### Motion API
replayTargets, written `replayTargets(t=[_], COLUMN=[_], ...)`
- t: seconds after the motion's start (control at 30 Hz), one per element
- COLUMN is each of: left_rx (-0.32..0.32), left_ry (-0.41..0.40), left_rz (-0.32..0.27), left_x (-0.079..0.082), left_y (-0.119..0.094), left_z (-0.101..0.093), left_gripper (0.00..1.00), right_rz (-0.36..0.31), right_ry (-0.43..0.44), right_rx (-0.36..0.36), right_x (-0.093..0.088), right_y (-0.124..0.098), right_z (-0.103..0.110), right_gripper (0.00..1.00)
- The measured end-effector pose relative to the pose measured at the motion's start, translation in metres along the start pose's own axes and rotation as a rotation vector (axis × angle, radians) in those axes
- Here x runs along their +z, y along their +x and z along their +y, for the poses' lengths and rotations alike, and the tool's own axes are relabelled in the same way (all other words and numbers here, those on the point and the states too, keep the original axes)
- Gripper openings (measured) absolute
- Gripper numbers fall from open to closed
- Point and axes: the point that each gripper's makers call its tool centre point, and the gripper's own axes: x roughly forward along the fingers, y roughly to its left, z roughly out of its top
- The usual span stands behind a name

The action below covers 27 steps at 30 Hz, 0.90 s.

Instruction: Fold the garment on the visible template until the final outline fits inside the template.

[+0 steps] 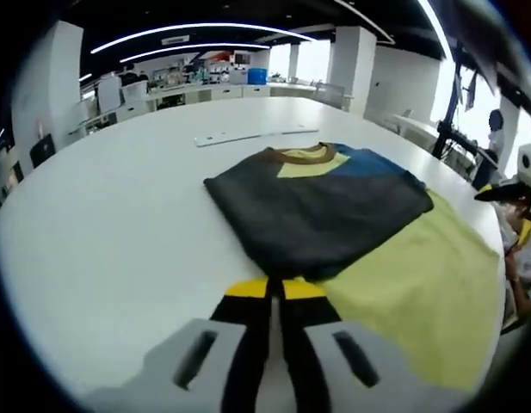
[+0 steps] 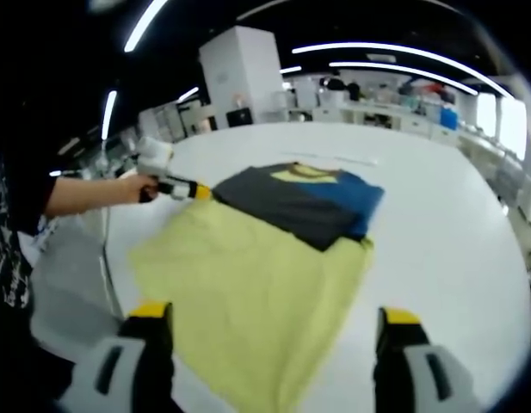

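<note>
The garment is a T-shirt with a dark grey panel (image 1: 317,211), a blue shoulder (image 1: 368,162), a pale yellow body (image 1: 420,284) and a brown collar (image 1: 304,155). It lies on the white table (image 1: 119,232), with the grey part folded over. My left gripper (image 1: 278,288) is shut on the grey panel's near edge, yellow tips pressed together. The right gripper view shows that same gripper (image 2: 192,190) at the grey corner (image 2: 282,202), held by a hand. My right gripper (image 2: 274,331) stands wide open above the yellow cloth (image 2: 248,292), holding nothing.
A thin white strip (image 1: 256,135) lies on the table beyond the collar. A person's arm (image 2: 84,194) reaches in from the left. The table edge (image 2: 110,284) runs close on the near left. Desks and pillars stand far behind.
</note>
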Motion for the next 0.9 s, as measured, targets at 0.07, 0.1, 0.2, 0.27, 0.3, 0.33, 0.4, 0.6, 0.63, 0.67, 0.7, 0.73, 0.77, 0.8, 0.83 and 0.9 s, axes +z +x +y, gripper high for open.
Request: replayTargets(t=[0.07,0.1,0.2,0.27,0.3,0.33,0.4,0.6,0.63,0.67,0.7,0.73,0.77,0.8,0.83,0.9], left_rx=[0.000,0.003,0.007,0.018,0.024,0.026,0.038,0.079,0.085,0.091,0.097,0.103,0.106,0.110,0.113,0.126], left_ry=[-0.009,-0.011,-0.016,-0.008,-0.004,0.001,0.018,0.152,0.172,0.184,0.209,0.219,0.223,0.232,0.238,0.253], left_rz=[-0.001,-0.002,-0.002,-0.009,-0.011,-0.011,-0.007,0.017,0.026,0.028,0.032,0.034,0.034,0.033,0.034,0.031], left_x=[-0.001,-0.001,-0.002,0.001,0.002,0.003,0.002,0.006,0.005,0.006,0.007,0.008,0.008,0.010,0.010,0.012], left_y=[-0.001,-0.002,-0.005,-0.007,-0.009,-0.011,-0.009,-0.012,-0.011,-0.011,-0.010,-0.010,-0.011,-0.012,-0.012,-0.014], left_z=[0.002,0.004,0.006,0.009,0.009,0.009,0.015,0.014,0.016,0.016,0.016,0.016,0.015,0.013,0.015,0.018], left_gripper=[0.00,0.00,0.00,0.00,0.00,0.00,0.00,0.00,0.00,0.00,0.00,0.00,0.00,0.00,0.00,0.00], right_rz=[0.000,0.001,-0.001,-0.001,-0.001,-0.002,-0.002,-0.002,-0.002,-0.001,0.000,0.000,-0.001,-0.001,-0.002,-0.005], right_ry=[0.001,0.001,0.003,0.003,0.003,0.002,0.001,-0.001,0.000,0.001,0.000,0.001,0.002,0.003,0.003,0.006], right_rx=[-0.003,-0.003,-0.004,-0.005,-0.004,-0.003,-0.002,-0.004,-0.004,-0.005,-0.006,-0.007,-0.008,-0.010,-0.012,-0.015], right_x=[0.000,0.000,-0.001,-0.001,0.000,0.000,0.000,0.000,0.000,-0.001,-0.001,-0.001,-0.001,-0.001,-0.001,-0.001], right_y=[0.000,0.000,0.000,0.000,0.000,0.000,0.001,0.000,0.000,0.000,0.000,0.000,0.000,-0.001,-0.001,-0.001], right_z=[-0.001,-0.002,-0.003,-0.003,-0.003,-0.003,-0.003,-0.003,-0.003,-0.003,-0.003,-0.003,-0.003,-0.003,-0.003,-0.004], right_gripper=[0.98,0.98,0.98,0.98,0.98,0.98,0.98,0.97,0.97,0.97,0.97,0.97,0.97,0.97,0.97,0.97])
